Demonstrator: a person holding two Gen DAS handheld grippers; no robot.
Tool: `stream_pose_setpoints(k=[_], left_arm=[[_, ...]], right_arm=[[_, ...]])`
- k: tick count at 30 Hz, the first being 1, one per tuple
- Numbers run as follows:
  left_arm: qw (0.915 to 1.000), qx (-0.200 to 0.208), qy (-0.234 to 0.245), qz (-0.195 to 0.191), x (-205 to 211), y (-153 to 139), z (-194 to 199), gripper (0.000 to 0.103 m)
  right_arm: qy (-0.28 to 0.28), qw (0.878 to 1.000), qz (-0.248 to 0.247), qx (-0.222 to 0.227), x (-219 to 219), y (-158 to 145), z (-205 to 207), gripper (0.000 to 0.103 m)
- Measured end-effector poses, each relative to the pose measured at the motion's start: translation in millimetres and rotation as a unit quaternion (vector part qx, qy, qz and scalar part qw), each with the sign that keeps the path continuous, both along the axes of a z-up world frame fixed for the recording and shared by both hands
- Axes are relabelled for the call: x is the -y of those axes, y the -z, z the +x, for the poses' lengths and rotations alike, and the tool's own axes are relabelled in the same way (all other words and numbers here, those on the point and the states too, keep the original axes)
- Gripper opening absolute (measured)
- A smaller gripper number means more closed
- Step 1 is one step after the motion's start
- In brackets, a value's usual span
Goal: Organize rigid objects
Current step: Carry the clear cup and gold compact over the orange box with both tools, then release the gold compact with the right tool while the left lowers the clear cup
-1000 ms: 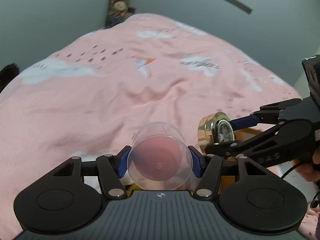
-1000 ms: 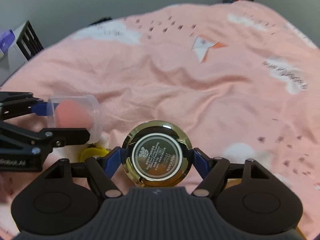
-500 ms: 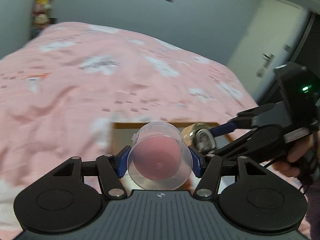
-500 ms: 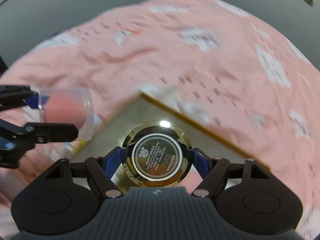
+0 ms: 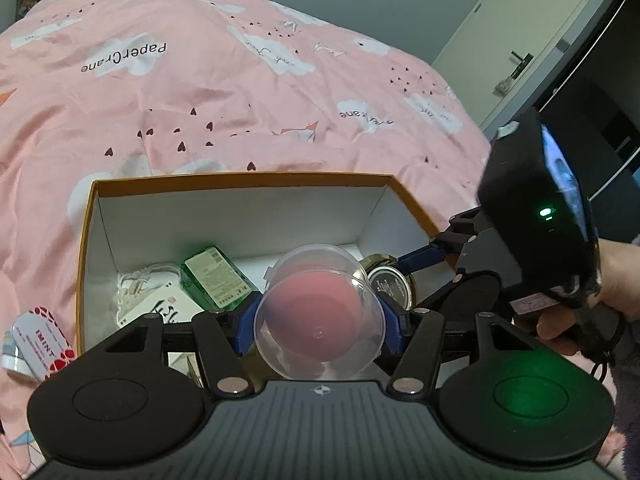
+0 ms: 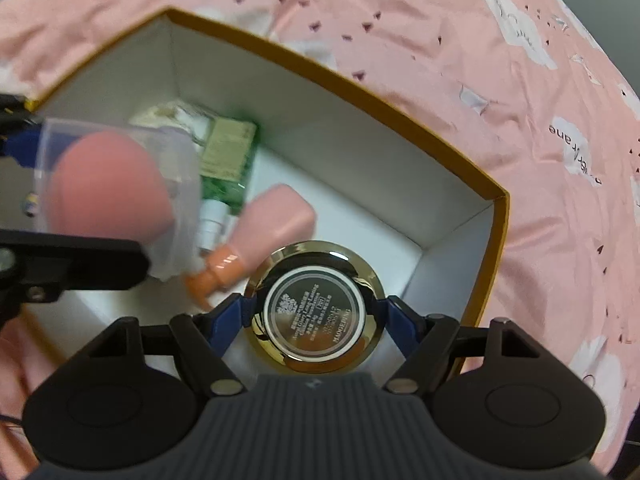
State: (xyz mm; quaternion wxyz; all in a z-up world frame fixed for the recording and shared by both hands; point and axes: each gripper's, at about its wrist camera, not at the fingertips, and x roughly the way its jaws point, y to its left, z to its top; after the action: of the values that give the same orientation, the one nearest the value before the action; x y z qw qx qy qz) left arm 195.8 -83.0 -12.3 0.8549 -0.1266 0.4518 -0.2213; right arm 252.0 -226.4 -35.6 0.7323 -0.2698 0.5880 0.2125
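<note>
Left wrist view: pink cloud-print bedspread, white door beyond.

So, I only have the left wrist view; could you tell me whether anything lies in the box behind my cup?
Observer: Yes, a pink bottle with an orange cap lies on the floor of the box, beside the green bottle.
Operator: Thank you. Is the floor below the jar free?
Observer: The right gripper holds it over the box's near right corner. The floor showing around it is bare white, and the cap lies just to its left.
Operator: And where does the green bottle's nozzle point?
Observer: Its white nozzle points toward the camera, alongside the pink bottle.
</note>
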Motion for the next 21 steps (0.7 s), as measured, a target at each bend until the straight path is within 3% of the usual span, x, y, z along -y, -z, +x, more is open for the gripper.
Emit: stream_pose_setpoints(k=[7, 14, 21], left_arm=[[0.9999, -0.008, -0.003, 0.012, 4, 5, 12, 0.069], [0.9998, -0.015, 0.001, 0.013, 8, 7, 13, 0.069], [0.9996, -0.017, 0.012, 0.018, 14, 6, 13, 0.069]], right_arm=[[-0.045, 0.997, -0.064, 0.008, -6, 27, 5, 0.075], [-0.088, 0.992, -0.086, 0.030, -6, 36, -1, 0.075], [-0.092, 0.992, -0.080, 0.029, 0, 30, -6, 0.075]])
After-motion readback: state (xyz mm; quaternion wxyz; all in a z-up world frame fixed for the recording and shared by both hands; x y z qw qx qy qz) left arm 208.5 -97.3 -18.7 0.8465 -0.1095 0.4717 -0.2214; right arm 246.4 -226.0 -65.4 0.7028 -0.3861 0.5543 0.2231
